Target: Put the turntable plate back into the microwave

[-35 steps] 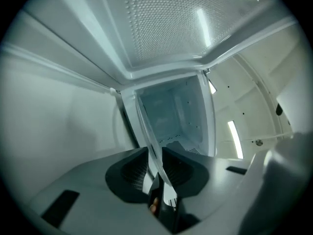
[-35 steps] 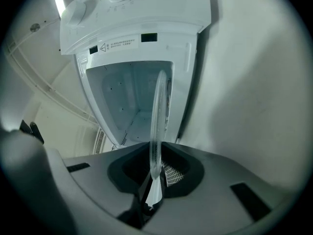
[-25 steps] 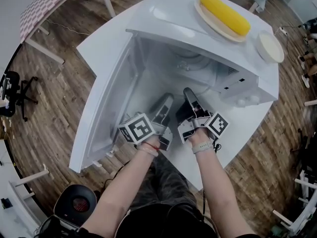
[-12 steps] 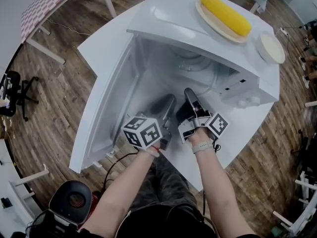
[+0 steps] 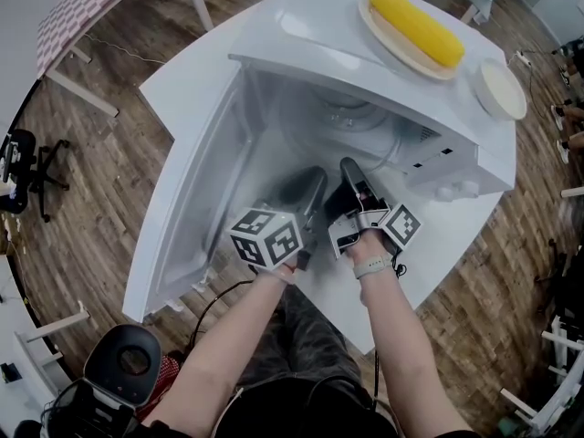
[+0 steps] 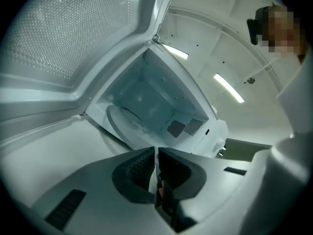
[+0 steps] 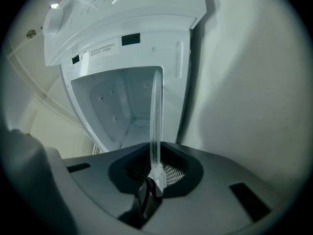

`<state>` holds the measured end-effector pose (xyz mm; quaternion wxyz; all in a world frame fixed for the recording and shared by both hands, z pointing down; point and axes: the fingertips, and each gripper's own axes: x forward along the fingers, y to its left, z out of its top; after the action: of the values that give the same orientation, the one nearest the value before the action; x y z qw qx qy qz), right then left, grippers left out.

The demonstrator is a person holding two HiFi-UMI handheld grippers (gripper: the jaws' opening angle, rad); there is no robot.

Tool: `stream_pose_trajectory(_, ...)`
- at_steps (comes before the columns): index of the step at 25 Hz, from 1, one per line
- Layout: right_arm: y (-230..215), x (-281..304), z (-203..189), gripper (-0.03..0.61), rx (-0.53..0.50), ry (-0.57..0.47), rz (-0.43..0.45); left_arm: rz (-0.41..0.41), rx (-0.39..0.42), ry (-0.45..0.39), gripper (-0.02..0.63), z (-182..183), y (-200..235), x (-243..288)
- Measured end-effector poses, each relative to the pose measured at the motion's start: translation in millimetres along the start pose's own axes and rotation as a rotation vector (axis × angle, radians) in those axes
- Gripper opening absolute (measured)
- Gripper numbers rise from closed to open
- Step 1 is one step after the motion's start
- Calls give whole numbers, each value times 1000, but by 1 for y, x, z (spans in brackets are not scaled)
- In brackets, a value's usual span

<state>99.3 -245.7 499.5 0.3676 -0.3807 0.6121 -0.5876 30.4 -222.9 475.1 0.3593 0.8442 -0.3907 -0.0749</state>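
Turntable plate (image 7: 155, 111) pinched edge-on in your right gripper (image 7: 155, 173), held at the mouth of the open microwave (image 5: 365, 53), your left gripper (image 6: 156, 153) just beside it, jaws pressed together.

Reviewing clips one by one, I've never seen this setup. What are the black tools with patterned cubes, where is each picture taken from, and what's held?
A person holds a two-jaw gripper in each hand. One picture comes from a head camera looking down; the other two from cameras on the grippers. A white microwave, door open, stands on a white table, with corn on a dish on top. The right gripper pinches the glass turntable plate by its rim; the left gripper is shut, empty.
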Motion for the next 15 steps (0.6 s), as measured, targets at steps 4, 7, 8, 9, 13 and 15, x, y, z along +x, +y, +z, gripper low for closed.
stream_pose_trajectory(4,-1,3,1,51,16,-8,0,2,-6,-2,35,1,0,2)
stream_pose_trajectory(7,-1,7,5,51,12,-11,-8,1,-4,-7,35,3,1,2)
stream_pose_trajectory(8,-1,9,6,51,12,-14,-9,1,-2,-8,35,3,1,3)
stream_pose_trajectory(9,-1,10,6,50,14,-17,-10,-1,0,-8,35,3,1,3)
stream_pose_trajectory(13,0,14,6,48,24,-26,-15,-17,26,-3,35,3,-2,4)
stream_pose_trajectory(15,0,14,5,49,18,-26,-11,-16,44,-3,35,4,-3,4)
